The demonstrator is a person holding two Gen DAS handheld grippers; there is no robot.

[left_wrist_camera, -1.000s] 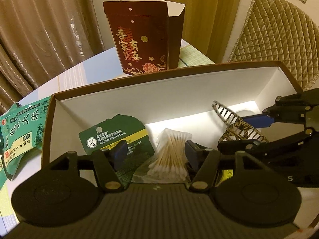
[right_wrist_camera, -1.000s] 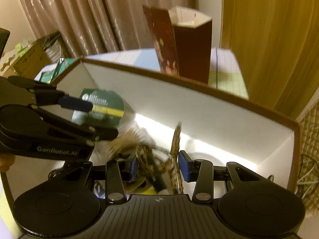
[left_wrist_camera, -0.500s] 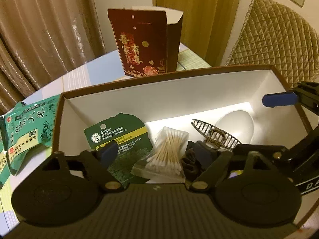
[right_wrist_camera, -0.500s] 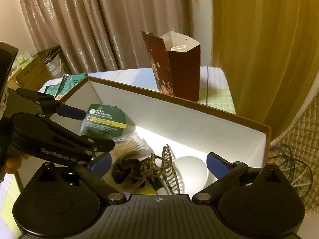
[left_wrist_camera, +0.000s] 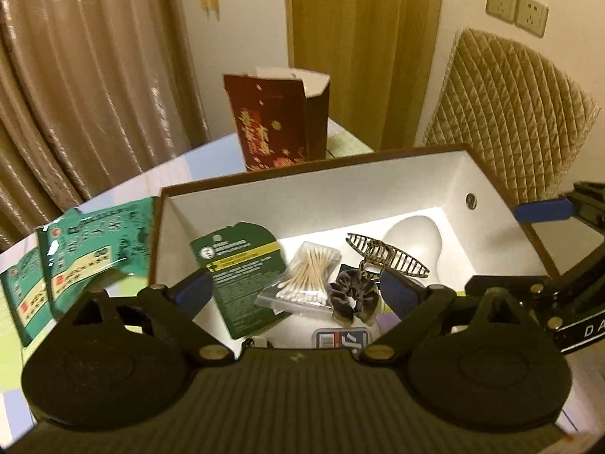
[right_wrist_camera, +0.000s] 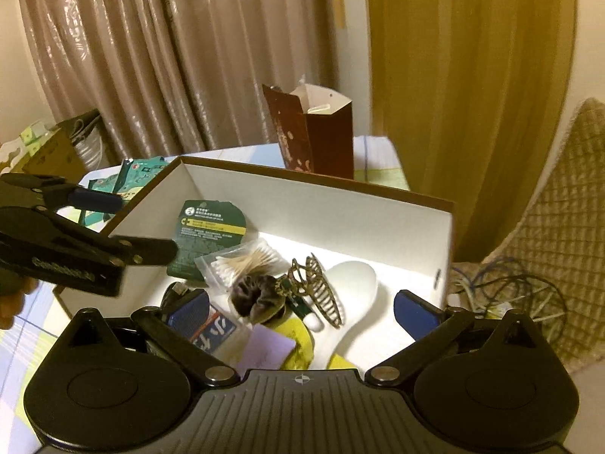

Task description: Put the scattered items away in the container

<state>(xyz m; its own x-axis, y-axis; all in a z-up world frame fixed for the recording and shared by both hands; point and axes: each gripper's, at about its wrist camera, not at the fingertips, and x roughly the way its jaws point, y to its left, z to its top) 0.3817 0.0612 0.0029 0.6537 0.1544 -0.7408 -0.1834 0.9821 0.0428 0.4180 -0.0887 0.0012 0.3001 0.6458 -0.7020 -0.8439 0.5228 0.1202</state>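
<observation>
At the far left of the left wrist view we see green snack packets (left_wrist_camera: 94,261) lying on the table (left_wrist_camera: 124,189), outside the container and just beside its left wall. Right of them stands the container (left_wrist_camera: 302,196), a brown box with white inner walls, filling the middle of the frame. Inside it, from left to right, lie a dark green lip-balm card (left_wrist_camera: 242,272) leaning on the left wall, a clear bag of cotton swabs (left_wrist_camera: 306,276), a dark velvet scrunchie (left_wrist_camera: 351,295), a brown claw hair clip (left_wrist_camera: 385,257) and a white oval piece (left_wrist_camera: 416,238).

Our left gripper (left_wrist_camera: 298,295) hangs over the near edge of the box with its jaws opening; the swabs and the scrunchie show between the blue pads, but neither pad presses on them. At the right edge of that frame one blue pad of our right gripper (left_wrist_camera: 544,210) reaches in, apart from everything.

In the right wrist view the right gripper (right_wrist_camera: 302,308) is spread wide above the box and grasps nothing; the scrunchie, the clip and a purple slip (right_wrist_camera: 264,348) lie below, between its pads. Behind the box, upper centre in both frames, a dark red paper bag (left_wrist_camera: 280,125) stands upright. A quilted chair back (left_wrist_camera: 506,113) fills the upper right of the left view.
</observation>
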